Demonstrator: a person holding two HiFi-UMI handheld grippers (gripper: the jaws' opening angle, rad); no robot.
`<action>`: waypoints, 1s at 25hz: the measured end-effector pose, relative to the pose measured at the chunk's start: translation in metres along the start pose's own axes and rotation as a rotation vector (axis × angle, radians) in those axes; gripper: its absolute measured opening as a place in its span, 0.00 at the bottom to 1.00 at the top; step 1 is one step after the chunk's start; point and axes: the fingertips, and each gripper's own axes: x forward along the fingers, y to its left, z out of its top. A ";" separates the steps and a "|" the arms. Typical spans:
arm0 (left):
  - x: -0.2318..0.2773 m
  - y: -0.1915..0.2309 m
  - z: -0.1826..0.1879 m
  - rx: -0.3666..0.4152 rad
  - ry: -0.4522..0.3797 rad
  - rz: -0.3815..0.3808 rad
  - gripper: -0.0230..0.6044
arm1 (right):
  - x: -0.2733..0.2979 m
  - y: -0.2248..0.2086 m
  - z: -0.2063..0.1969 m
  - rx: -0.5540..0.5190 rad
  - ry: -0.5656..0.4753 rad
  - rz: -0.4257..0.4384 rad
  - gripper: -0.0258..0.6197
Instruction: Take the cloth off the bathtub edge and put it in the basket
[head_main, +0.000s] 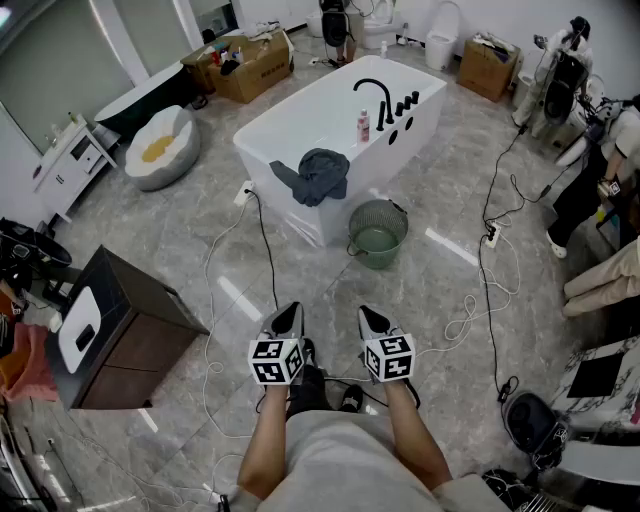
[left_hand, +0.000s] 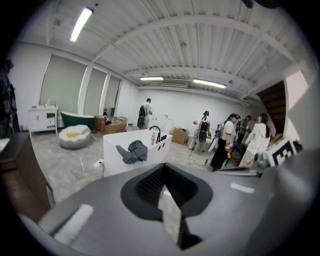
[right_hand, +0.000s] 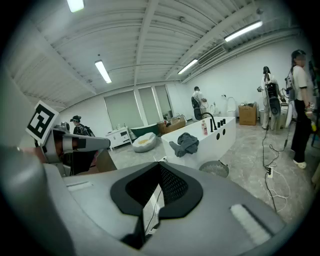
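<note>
A grey-blue cloth (head_main: 318, 175) hangs over the near edge of the white bathtub (head_main: 300, 120). A green mesh basket (head_main: 377, 233) stands on the floor just in front of the tub, to the right of the cloth. Both grippers are held low near the person's body, well short of the tub. The left gripper (head_main: 288, 314) and the right gripper (head_main: 371, 316) are both shut with nothing between their jaws. The left gripper view shows the cloth (left_hand: 132, 151) far ahead beyond its gripper (left_hand: 166, 194). The right gripper view shows the cloth (right_hand: 184, 144) and the basket (right_hand: 214, 168) beyond its gripper (right_hand: 150, 200).
A dark cabinet (head_main: 130, 335) stands at the left. Cables (head_main: 262, 240) trail over the grey tiled floor on both sides of the tub. A black faucet (head_main: 372, 95) and a pink bottle (head_main: 363, 125) sit on the tub's far rim. A person (head_main: 590, 190) stands at the right.
</note>
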 end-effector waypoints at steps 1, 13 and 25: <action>-0.001 -0.001 0.001 -0.042 -0.010 -0.012 0.13 | -0.001 0.000 0.000 -0.002 -0.003 0.000 0.04; 0.001 0.010 -0.004 -0.100 -0.019 -0.024 0.13 | -0.006 -0.016 0.003 0.079 -0.090 -0.032 0.04; 0.070 0.069 0.042 -0.091 -0.067 -0.026 0.13 | 0.061 -0.038 0.023 0.120 -0.059 -0.038 0.04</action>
